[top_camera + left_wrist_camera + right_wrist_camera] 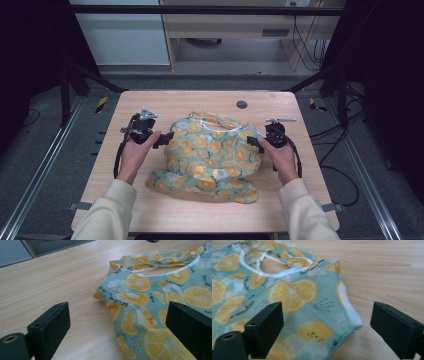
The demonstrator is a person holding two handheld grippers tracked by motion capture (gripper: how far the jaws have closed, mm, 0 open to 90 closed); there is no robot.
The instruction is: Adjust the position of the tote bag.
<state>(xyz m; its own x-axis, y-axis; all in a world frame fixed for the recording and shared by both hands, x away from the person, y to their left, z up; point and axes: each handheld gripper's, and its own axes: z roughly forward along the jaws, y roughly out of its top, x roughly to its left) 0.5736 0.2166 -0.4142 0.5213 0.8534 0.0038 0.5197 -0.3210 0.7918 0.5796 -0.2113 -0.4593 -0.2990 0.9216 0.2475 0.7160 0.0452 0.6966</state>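
Note:
A teal garment printed with orange slices [212,155] lies rumpled in the middle of the wooden table [150,105], its white-edged neck opening [207,120] toward the far side. My left gripper [167,140] is at the garment's left edge, jaws wide open; in the left gripper view the cloth [150,305] lies ahead and under the right-hand jaw, with nothing pinched. My right gripper [253,142] is at the garment's right edge, also open. In the right gripper view the cloth's hem [312,315] lies below and between the spread jaws, which do not press on it.
A dark round plug [242,104] is set in the table near its far edge. Bare wood borders the garment at left, right and front. Black frame posts and cables stand beyond the table, with a cabinet at the back.

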